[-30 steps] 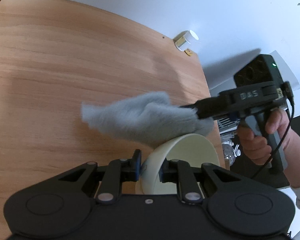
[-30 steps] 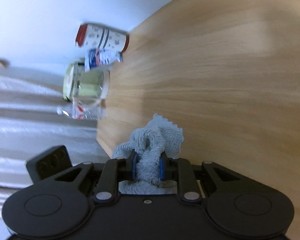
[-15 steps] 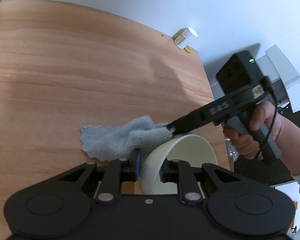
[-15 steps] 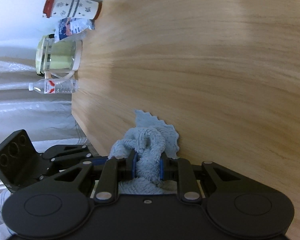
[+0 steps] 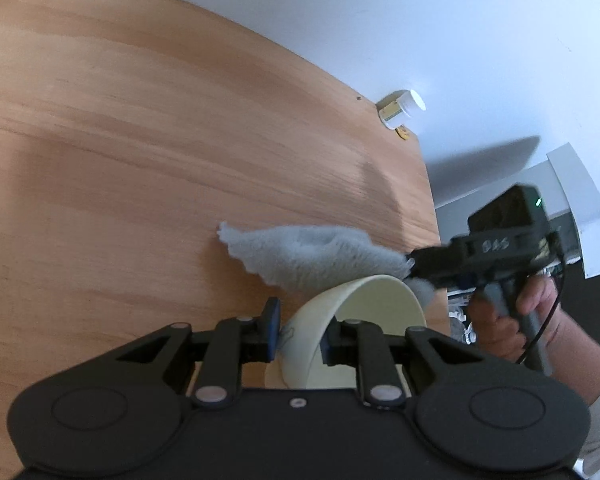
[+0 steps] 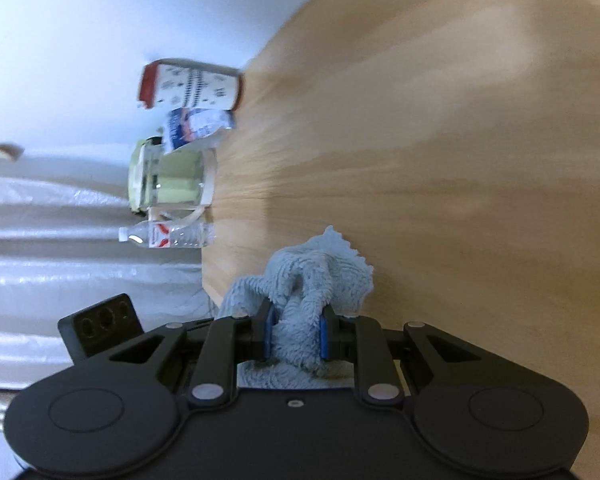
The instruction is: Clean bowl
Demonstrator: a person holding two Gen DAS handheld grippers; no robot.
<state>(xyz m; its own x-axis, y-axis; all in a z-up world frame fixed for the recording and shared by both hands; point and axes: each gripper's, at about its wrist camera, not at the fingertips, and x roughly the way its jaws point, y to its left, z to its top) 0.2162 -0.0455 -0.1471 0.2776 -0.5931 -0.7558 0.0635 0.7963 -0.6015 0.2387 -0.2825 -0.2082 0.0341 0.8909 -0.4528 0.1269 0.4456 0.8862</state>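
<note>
My left gripper (image 5: 299,330) is shut on the wall of a cream bowl (image 5: 364,312), held tilted above the wooden table (image 5: 140,160). My right gripper (image 6: 295,334) is shut on a fluffy grey-blue cloth (image 6: 308,280). In the left wrist view the right gripper (image 5: 416,266) holds the cloth (image 5: 308,254) just over the bowl's far rim, the cloth spreading to the left above the table.
A small white-capped bottle (image 5: 400,110) lies at the table's far edge by the wall. A red-lidded tub (image 6: 188,88), a packet (image 6: 198,126), a glass jar (image 6: 168,180) and a water bottle (image 6: 166,236) stand at the table's end.
The right gripper and cloth have swung back up over the bowl's far rim after dipping lower half a second ago. The left gripper keeps its hold on the bowl.
</note>
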